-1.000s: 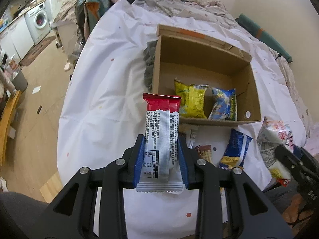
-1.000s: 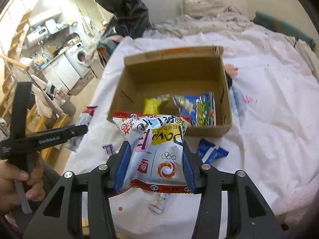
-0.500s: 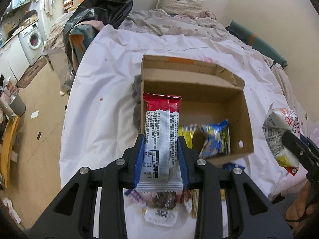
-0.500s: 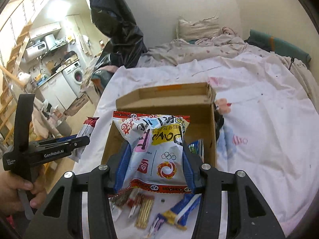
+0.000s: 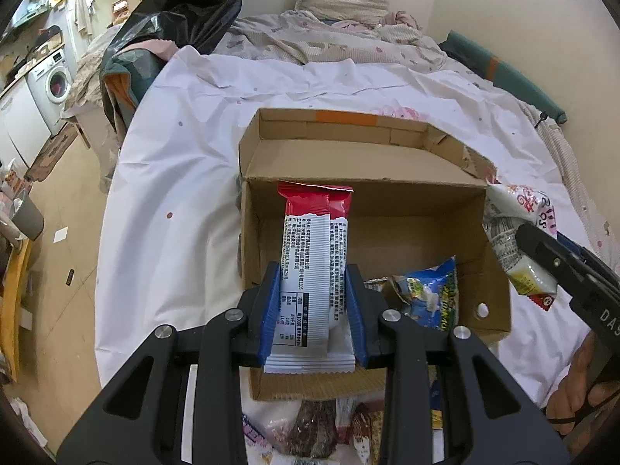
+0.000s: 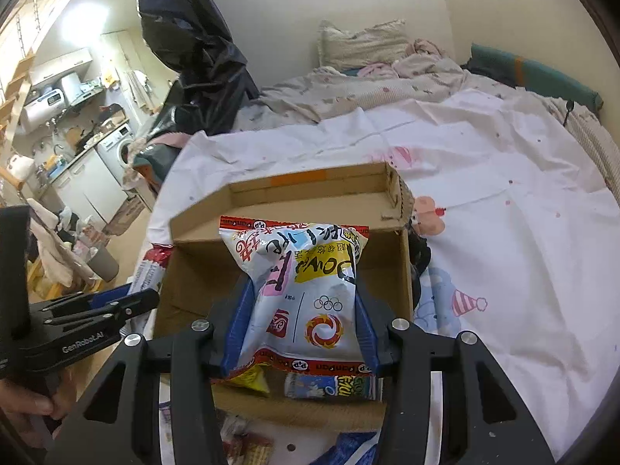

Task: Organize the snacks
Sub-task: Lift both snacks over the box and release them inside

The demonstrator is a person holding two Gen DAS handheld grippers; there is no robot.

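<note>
The left gripper (image 5: 313, 312) has its jaws clamped on a red-and-white wrapped bar (image 5: 314, 271); the right gripper (image 6: 301, 329) squeezes a puffed snack bag (image 6: 301, 290). Both now hang over the cardboard box (image 5: 500, 310), a second ago still short of it. Inside lies a blue packet (image 5: 430, 298); its far half is bare, and the bed sheet (image 5: 174, 201) beyond the box's left wall lies open.

Soft, even indoor light, brightest in the far kitchen at upper left. Strong fisheye bending and dark vignetted corners; focus sharp, shadows faint.
</note>
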